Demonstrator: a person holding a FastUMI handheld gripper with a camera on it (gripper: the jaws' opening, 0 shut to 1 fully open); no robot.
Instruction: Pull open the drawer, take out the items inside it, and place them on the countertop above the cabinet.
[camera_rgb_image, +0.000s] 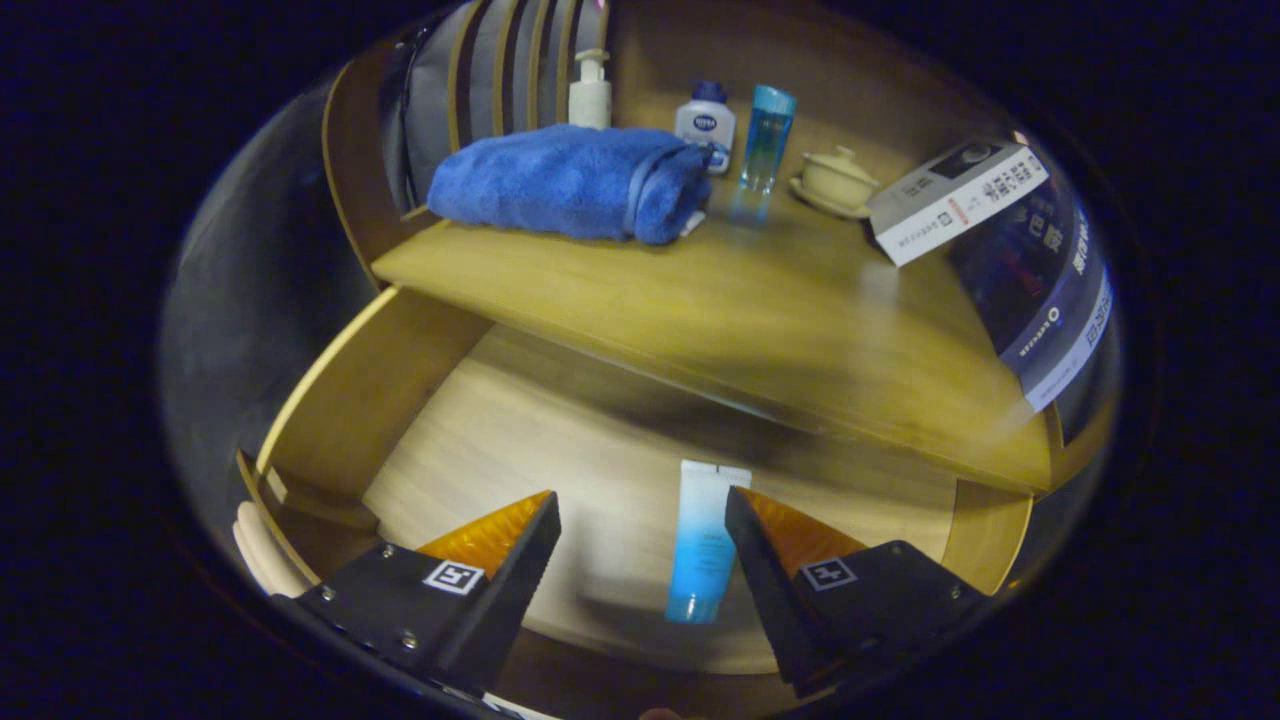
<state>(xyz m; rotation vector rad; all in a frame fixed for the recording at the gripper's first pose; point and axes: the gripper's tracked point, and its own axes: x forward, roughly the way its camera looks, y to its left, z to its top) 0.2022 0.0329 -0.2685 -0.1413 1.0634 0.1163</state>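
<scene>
Below the worktop (700, 300), the drawer (330, 400) stands pulled open, and on its pale wooden floor lies one tube (705, 540), white at its far end and shading to blue at its near end. The tongs (640, 520) hang over the drawer, spread wide and grasping nothing. The tube lies in the gap between the two fingers but well off centre: it sits just beside the right finger, which overlaps its edge, and well apart from the left one. Its long axis runs near to far, roughly in line with the way the fingers point, so the jaws would close across its narrow width. From this view I cannot tell how high the tongs are above the tube. My judgement is that the coming move calls for a small shift to the right to centre the tube, then a descent and a squeeze. On the worktop beyond are a folded blue towel (570, 180), a pump bottle (590, 90), a white bottle (705, 120), a tall blue bottle (768, 135), a lidded cup (835, 180) and a box (955, 200), leaving bare wood along the near edge for setting the tube down.
</scene>
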